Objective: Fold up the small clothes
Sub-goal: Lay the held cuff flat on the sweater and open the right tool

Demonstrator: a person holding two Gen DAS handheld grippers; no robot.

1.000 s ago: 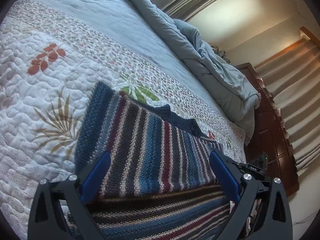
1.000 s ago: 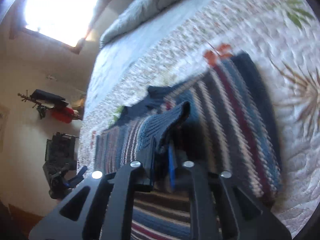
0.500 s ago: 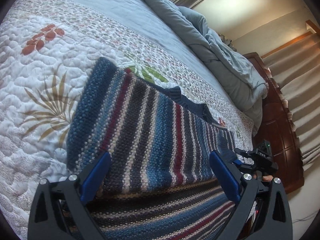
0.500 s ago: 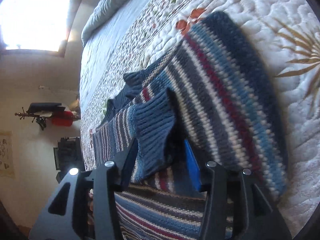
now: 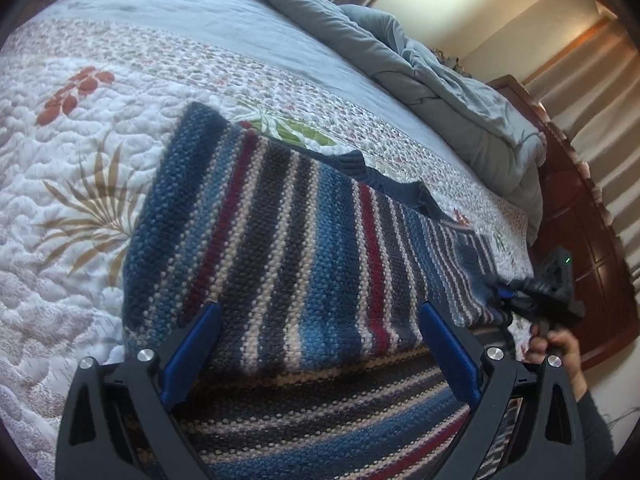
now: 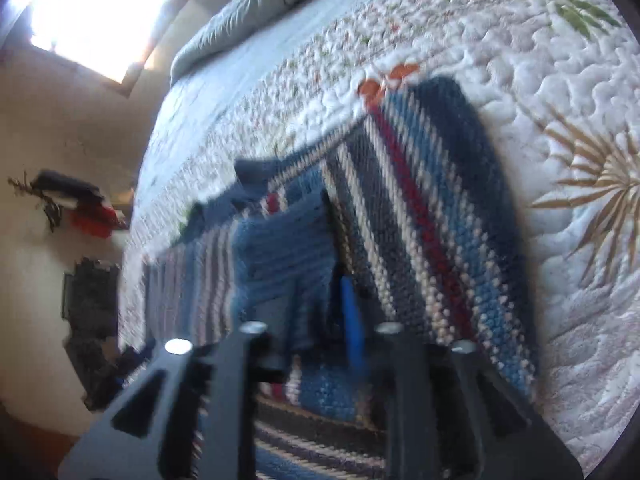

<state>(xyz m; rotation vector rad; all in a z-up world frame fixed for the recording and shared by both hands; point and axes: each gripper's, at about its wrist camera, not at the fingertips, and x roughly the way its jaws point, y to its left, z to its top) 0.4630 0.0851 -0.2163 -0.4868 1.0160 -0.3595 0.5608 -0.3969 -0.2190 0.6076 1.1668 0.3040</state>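
A striped knitted sweater (image 5: 300, 240) in blue, maroon, grey and cream lies folded on the quilted bed, its navy collar at the far edge. My left gripper (image 5: 320, 308) hovers over the near fold, wide open, with nothing between its blue pads. In the right wrist view the sweater (image 6: 420, 220) runs up the middle. My right gripper (image 6: 308, 296) has its jaws apart, and the blue ribbed cuff (image 6: 280, 248) lies loose between them, draped over the left finger. The left wrist view also shows the right gripper (image 5: 540, 292) at the sweater's right end, with a hand (image 5: 556, 348) holding it.
The white floral quilt (image 5: 80, 160) spreads to the left and beyond the sweater. A bunched grey duvet (image 5: 440, 72) lies at the far side. A dark wooden dresser (image 5: 580, 220) and curtains stand past the bed's right edge. A bright window (image 6: 88, 12) glares at top left.
My right gripper was shut on the blue cuff; its jaws have parted and the cuff now sits loose between them. My left gripper has sunk slightly towards the sweater, still open.
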